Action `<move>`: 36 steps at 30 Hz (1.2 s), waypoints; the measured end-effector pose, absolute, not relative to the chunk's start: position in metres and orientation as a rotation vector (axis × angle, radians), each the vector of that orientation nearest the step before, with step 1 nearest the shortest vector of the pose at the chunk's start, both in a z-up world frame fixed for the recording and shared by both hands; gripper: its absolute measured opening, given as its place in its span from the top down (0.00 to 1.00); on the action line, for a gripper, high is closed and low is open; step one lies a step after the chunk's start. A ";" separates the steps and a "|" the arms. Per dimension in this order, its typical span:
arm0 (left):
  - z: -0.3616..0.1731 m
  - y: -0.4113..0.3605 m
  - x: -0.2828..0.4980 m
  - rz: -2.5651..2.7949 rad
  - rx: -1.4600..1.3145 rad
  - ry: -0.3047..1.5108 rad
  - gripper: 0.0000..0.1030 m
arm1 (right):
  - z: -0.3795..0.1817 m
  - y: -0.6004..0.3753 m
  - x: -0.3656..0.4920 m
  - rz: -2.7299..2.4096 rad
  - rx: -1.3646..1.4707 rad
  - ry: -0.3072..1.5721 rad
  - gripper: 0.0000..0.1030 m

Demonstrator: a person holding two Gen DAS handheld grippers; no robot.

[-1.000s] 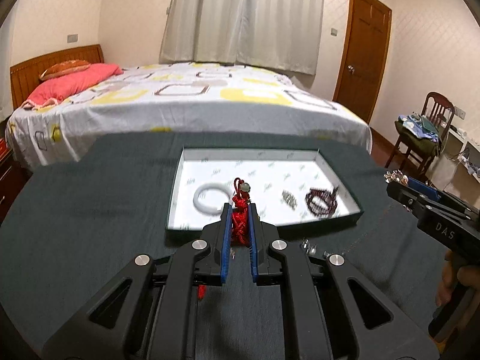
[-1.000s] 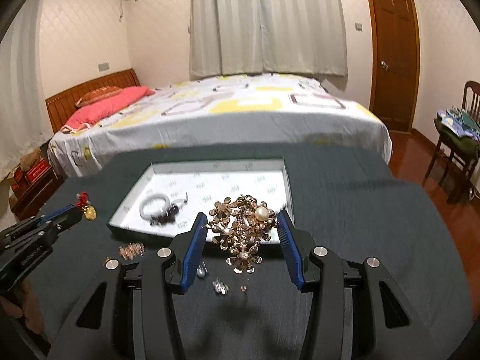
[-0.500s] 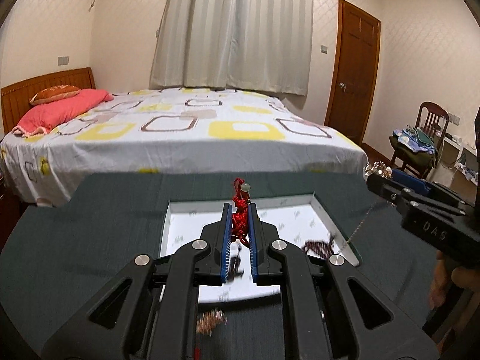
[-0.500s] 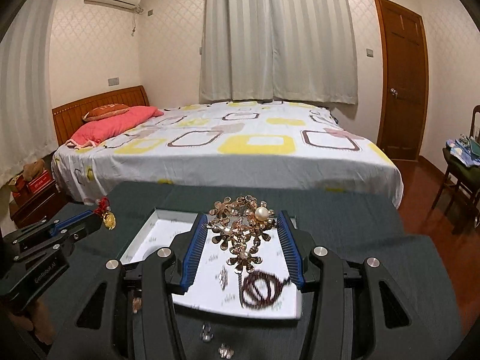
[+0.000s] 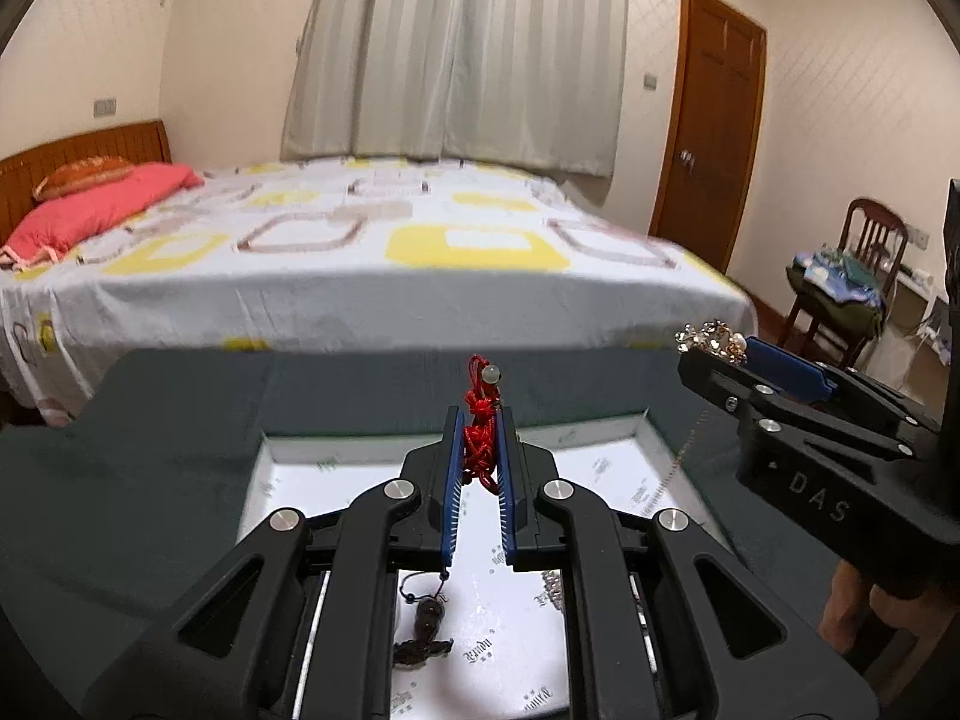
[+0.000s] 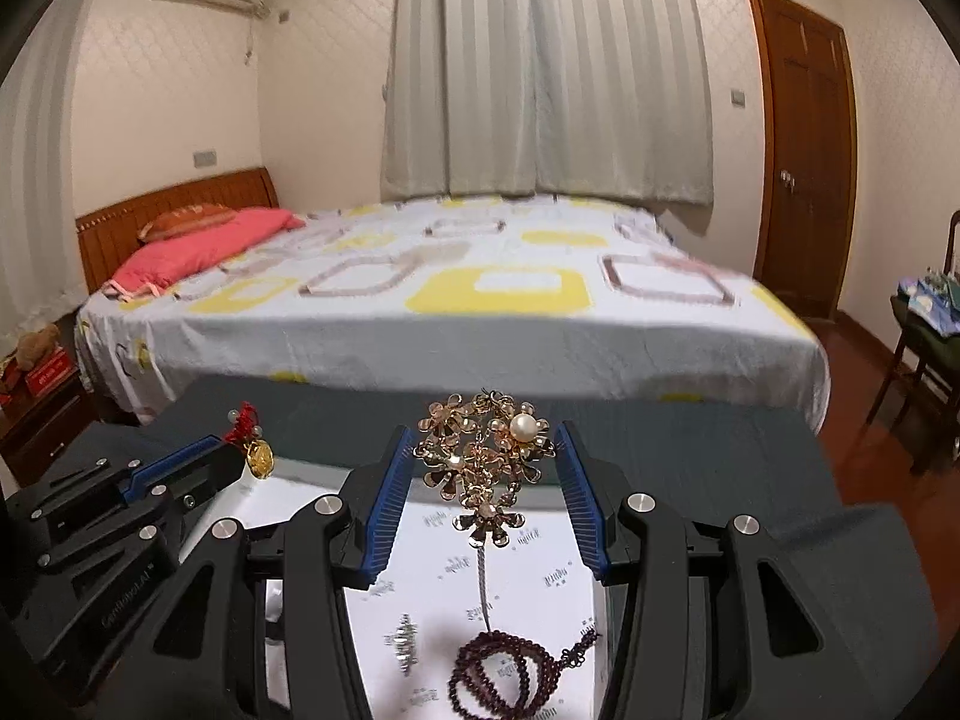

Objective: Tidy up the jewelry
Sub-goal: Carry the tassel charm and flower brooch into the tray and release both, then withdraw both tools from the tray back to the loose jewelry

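Note:
My left gripper (image 5: 480, 420) is shut on a red knotted cord pendant (image 5: 478, 444) with a pale bead on top; from the right wrist view a gold charm (image 6: 259, 459) hangs from it at the left gripper (image 6: 225, 455). My right gripper (image 6: 483, 438) is shut on a gold flower necklace (image 6: 480, 450) with a pearl, and its thin chain (image 6: 482, 576) trails down. Both hang over the white-lined tray (image 6: 540, 552) (image 5: 606, 468). In the left wrist view the right gripper (image 5: 717, 354) is close on the right, at about the same height.
In the tray lie a dark red bead bracelet (image 6: 504, 672), a small silver piece (image 6: 408, 648) and a dark corded pendant (image 5: 426, 618). The tray sits on a dark green cloth (image 5: 150, 480). A bed (image 6: 480, 300) stands beyond the table, a chair (image 5: 864, 276) at right.
Both grippers have moved forward side by side from the near cloth to above the tray, each still holding its piece. The loose items on the cloth have slipped out of view.

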State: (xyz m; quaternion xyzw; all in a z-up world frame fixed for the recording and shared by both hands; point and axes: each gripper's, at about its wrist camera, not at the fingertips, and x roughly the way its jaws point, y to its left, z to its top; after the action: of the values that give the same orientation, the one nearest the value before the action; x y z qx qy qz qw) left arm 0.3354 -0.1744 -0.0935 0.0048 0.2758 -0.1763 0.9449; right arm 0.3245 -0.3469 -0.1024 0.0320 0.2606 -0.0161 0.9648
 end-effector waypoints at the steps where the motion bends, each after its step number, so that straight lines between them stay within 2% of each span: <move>1: -0.102 -0.178 0.342 -0.357 0.013 0.586 0.90 | -0.112 -0.350 0.330 -0.035 0.069 0.550 0.54; 9: -0.147 -0.189 0.376 -0.349 0.019 0.734 0.90 | -0.164 -0.359 0.363 -0.056 0.083 0.719 0.54; 26: -0.182 -0.200 0.394 -0.318 0.064 0.871 0.89 | -0.194 -0.355 0.378 -0.062 0.042 0.878 0.53; 28: -0.182 -0.199 0.395 -0.316 0.059 0.871 0.86 | -0.193 -0.356 0.378 -0.065 0.045 0.870 0.48; 29: -0.182 -0.199 0.395 -0.316 0.060 0.871 0.84 | -0.192 -0.356 0.378 -0.070 0.047 0.864 0.40; 31: -0.181 -0.200 0.395 -0.318 0.063 0.870 0.73 | -0.190 -0.356 0.376 -0.076 0.046 0.850 0.34; 35: -0.179 -0.199 0.393 -0.323 0.060 0.862 0.69 | -0.187 -0.357 0.372 -0.084 0.052 0.825 0.33; 36: -0.178 -0.198 0.391 -0.323 0.053 0.857 0.63 | -0.185 -0.357 0.369 -0.086 0.057 0.817 0.33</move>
State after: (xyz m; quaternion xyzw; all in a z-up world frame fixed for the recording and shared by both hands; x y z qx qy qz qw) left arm 0.3909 -0.1979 -0.1780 0.0256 0.4137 -0.1561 0.8966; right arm 0.3686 -0.3571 -0.1846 0.0277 0.3970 -0.0417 0.9164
